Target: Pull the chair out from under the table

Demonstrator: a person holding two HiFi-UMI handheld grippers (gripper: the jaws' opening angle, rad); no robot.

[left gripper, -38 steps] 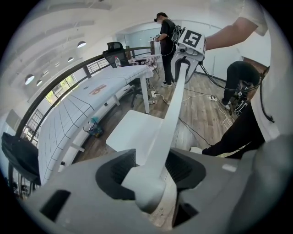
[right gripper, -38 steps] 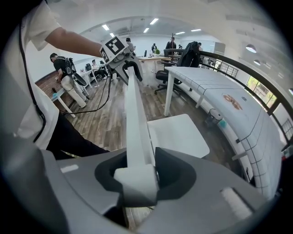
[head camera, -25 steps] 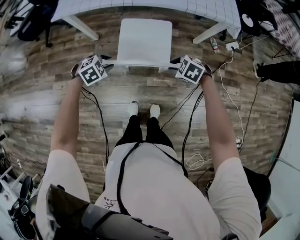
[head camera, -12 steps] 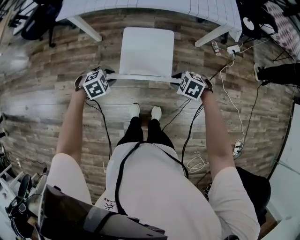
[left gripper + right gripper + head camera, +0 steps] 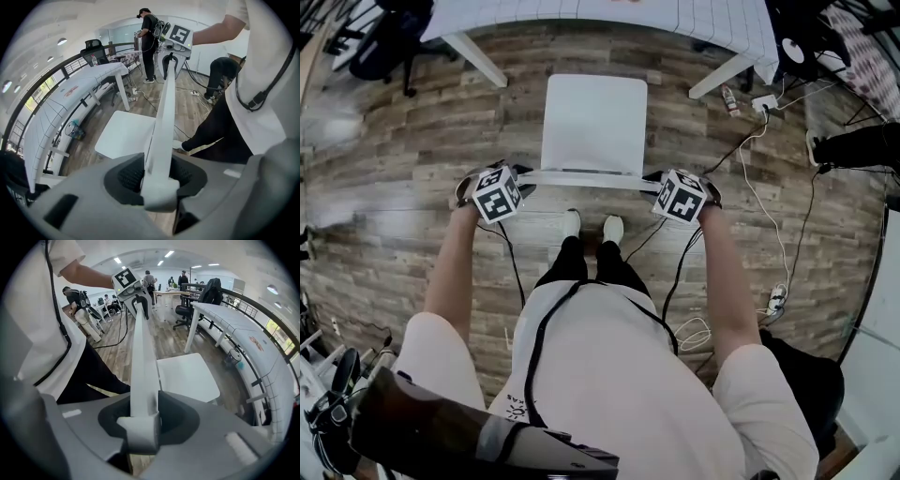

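The left gripper (image 5: 518, 178) and right gripper (image 5: 656, 180) each have their fingers clamped on an end of the chair's top rail (image 5: 586, 175), which has come back toward the person's shoes (image 5: 589, 223) over the last second. The plain white chair (image 5: 593, 122) now stands on bare floor, clear of the counter (image 5: 712, 17), so the pull looks nearly done.

Both arms (image 5: 455, 272) are stretching forward and down, side by side. The left hand-held gripper (image 5: 518, 175) and the right hand-held gripper (image 5: 655, 179) are pointing steeply downward, each clamping one end of the chair back (image 5: 581, 177), jaws pressing on it.
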